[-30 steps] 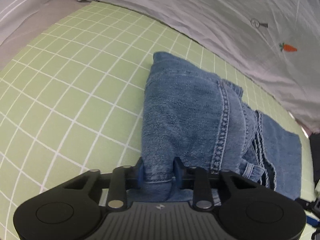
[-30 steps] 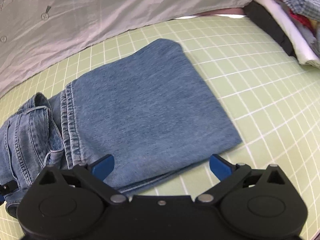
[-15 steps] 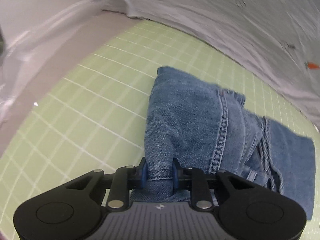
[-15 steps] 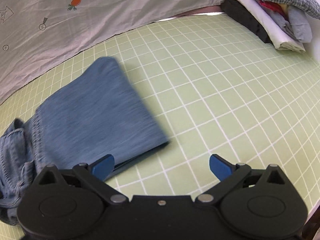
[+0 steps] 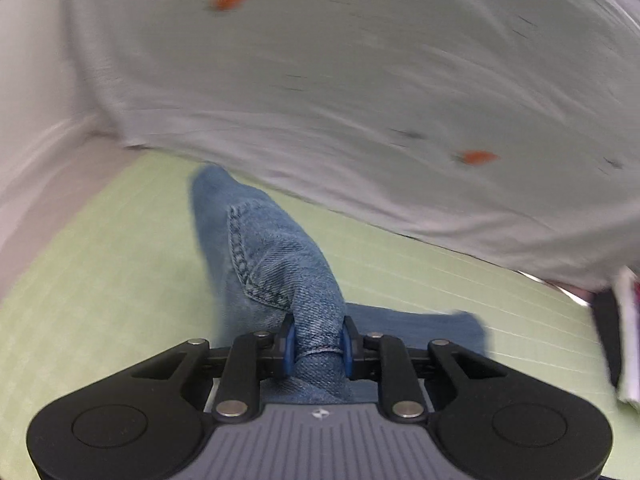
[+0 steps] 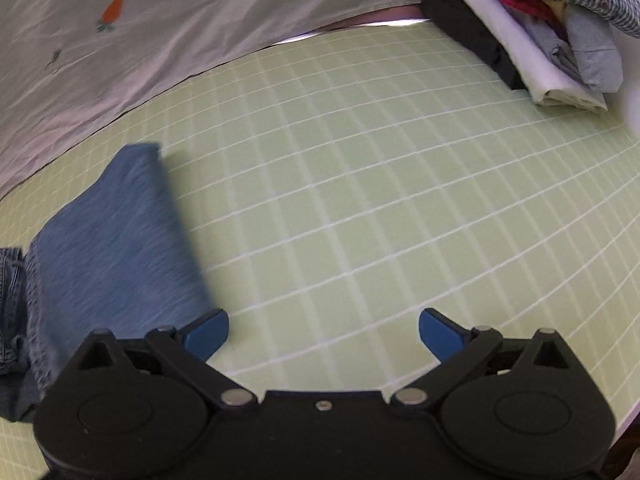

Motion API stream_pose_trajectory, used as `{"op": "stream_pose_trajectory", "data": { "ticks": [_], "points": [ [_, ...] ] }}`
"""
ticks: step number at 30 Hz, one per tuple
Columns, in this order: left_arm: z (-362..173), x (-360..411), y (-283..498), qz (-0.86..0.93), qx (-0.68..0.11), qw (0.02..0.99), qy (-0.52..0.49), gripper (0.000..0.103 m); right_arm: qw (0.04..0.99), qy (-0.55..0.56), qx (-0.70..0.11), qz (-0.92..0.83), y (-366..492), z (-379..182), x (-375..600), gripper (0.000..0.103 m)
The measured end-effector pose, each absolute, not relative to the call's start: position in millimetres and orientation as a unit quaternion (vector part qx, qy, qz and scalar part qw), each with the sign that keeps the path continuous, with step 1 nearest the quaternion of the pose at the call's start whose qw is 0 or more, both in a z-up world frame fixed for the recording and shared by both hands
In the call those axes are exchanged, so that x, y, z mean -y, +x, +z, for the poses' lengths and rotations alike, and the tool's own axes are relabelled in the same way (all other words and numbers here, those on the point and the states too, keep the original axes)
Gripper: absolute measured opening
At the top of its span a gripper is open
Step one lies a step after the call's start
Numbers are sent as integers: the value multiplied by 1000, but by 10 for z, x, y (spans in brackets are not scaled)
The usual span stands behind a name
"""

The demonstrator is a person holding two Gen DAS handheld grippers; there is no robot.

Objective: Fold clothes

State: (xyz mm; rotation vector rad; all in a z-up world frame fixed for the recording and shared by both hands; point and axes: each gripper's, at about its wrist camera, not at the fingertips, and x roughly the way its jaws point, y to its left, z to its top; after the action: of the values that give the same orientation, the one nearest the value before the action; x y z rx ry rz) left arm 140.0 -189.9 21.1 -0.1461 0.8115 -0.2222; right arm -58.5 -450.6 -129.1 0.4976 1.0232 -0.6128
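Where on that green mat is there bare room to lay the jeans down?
The widest bare stretch of mat lies between the jeans on the left and the clothes pile at the far right corner, bordered behind by the carrot-print sheet. It is crowded by that pile and along the sheet's edge.

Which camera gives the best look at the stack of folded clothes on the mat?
The right wrist view: the stack of folded clothes sits sharp at the green mat's far right corner, layers distinguishable. The left wrist view catches only a blurred sliver at its right edge.
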Motion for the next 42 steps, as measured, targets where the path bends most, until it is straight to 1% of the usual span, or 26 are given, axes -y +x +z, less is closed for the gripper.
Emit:
{"op": "stream_pose_trajectory", "data": {
  "ticks": [2, 4, 5, 8, 9, 10, 11, 12, 13, 14, 16, 18, 21, 25, 26, 29, 30, 31, 33, 36, 38, 40, 42],
  "points": [
    [111, 2299, 1453, -134, -405, 902, -60, 23, 798, 235, -474, -290, -579, -1329, 4718, 103],
    [-99, 2720, 1507, -159, -427, 889, -47, 24, 797, 234, -472, -296, -545, -1367, 4903, 103],
    [-267, 2876, 1551, -169, -449, 876, -53, 26, 796, 233, -471, -300, -525, -1387, 4992, 103],
    [-882, 3236, 1711, -199, -536, 815, -96, 27, 789, 244, -475, -304, -443, -1507, 5221, 103],
    [-1008, 3292, 1735, -200, -550, 803, -109, 28, 787, 249, -477, -300, -414, -1545, 5261, 103],
    [-1011, 3264, 1732, -198, -548, 805, -118, 30, 787, 254, -479, -295, -395, -1574, 5286, 103],
    [-954, 3208, 1735, -205, -541, 806, -126, 41, 786, 258, -481, -290, -375, -1603, 5311, 103],
    [-878, 3135, 1740, -215, -535, 806, -137, 58, 789, 261, -479, -283, -366, -1616, 5321, 103],
    [-798, 3059, 1731, -218, -527, 808, -150, 65, 793, 265, -475, -275, -358, -1619, 5314, 103],
    [-709, 2966, 1712, -216, -516, 813, -163, 70, 796, 271, -470, -268, -339, -1622, 5300, 103],
    [-525, 2753, 1687, -210, -494, 824, -183, 72, 804, 287, -459, -246, -273, -1610, 5257, 103],
    [-377, 2542, 1663, -186, -473, 840, -188, 82, 818, 290, -447, -216, -156, -1560, 5169, 103],
    [-334, 2261, 1672, -113, -464, 866, -150, 84, 846, 263, -432, -169, 106, -1448, 4958, 103],
    [-564, 2108, 1738, -20, -490, 870, -48, 84, 867, 239, -424, -111, 534, -1363, 4661, 102],
    [-629, 2094, 1755, -8, -497, 867, -37, 84, 870, 240, -422, -92, 635, -1349, 4586, 101],
    [-788, 2071, 1889, -9, -515, 853, -81, 87, 877, 245, -412, -33, 898, -1332, 4351, 98],
    [-821, 2058, 1901, -12, -519, 850, -91, 89, 877, 248, -410, -18, 971, -1343, 4281, 96],
    [-846, 2067, 1900, -14, -521, 849, -89, 91, 876, 251, -411, -6, 1041, -1368, 4222, 91],
    [-900, 2069, 1901, -18, -524, 847, -85, 95, 871, 256, -418, 14, 1172, -1447, 4120, 83],
    [-956, 2039, 1931, -25, -530, 842, -94, 97, 863, 257, -434, 28, 1310, -1601, 4025, 78],
    [-1002, 2015, 1948, -27, -534, 839, -106, 99, 857, 260, -443, 37, 1350, -1695, 3983, 78],
    [-1047, 1989, 1956, -28, -536, 836, -115, 101, 854, 268, -444, 43, 1371, -1775, 3967, 81],
    [-1089, 1962, 1965, -28, -539, 833, -125, 103, 849, 281, -444, 47, 1392, -1840, 3989, 80]
  ]
}}
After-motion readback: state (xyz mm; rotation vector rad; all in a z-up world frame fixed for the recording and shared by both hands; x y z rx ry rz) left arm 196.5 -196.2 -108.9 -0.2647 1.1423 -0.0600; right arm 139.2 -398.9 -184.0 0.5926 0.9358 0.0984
